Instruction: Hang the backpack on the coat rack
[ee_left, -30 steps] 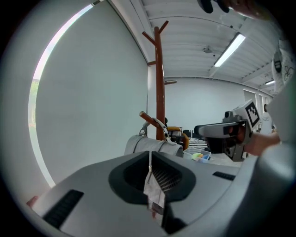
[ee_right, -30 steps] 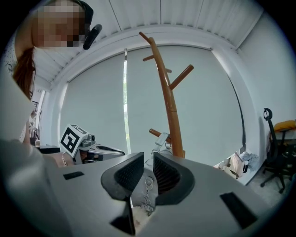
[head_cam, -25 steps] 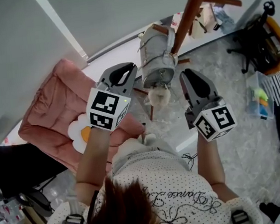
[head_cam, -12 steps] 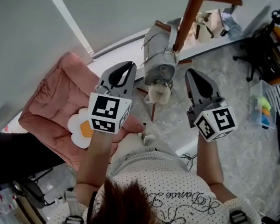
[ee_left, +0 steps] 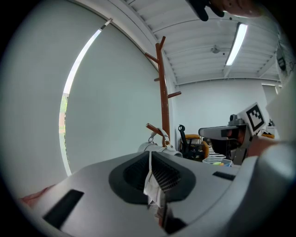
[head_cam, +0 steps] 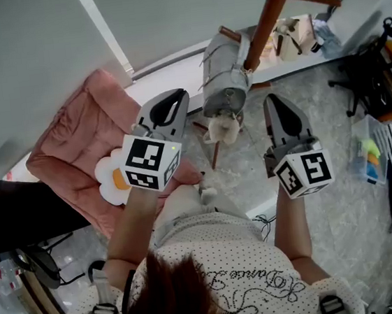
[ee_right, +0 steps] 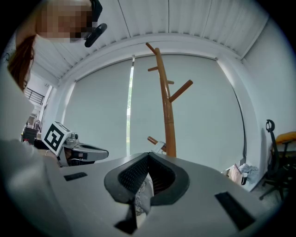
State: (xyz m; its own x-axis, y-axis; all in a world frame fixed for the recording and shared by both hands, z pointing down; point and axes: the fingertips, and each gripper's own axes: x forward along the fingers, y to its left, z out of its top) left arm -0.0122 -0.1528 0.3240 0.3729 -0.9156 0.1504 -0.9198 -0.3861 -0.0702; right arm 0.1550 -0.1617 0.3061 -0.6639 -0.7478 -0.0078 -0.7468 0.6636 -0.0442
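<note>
A grey backpack (head_cam: 224, 79) hangs by its top strap from a low peg of the brown wooden coat rack (head_cam: 270, 3). A fluffy cream charm (head_cam: 221, 130) dangles under it. My left gripper (head_cam: 175, 95) is shut and empty, just left of the backpack and apart from it. On the backpack's right my right gripper (head_cam: 271, 98) is also shut and holds nothing. In the left gripper view the backpack's top (ee_left: 155, 146) and the coat rack (ee_left: 163, 92) rise beyond my left gripper (ee_left: 150, 155). The right gripper view shows the coat rack (ee_right: 167, 115) ahead of my right gripper (ee_right: 149, 157).
A pink padded chair (head_cam: 76, 152) with a flower-shaped cushion (head_cam: 111, 183) stands at the left. A black office chair (head_cam: 369, 70) and a plastic bin (head_cam: 367, 144) sit at the right. A small bag (head_cam: 294, 32) lies by the wall behind the rack.
My right gripper's jaws have closed with nothing in them. The backpack stays hanging on the rack. Both grippers have barely shifted.
</note>
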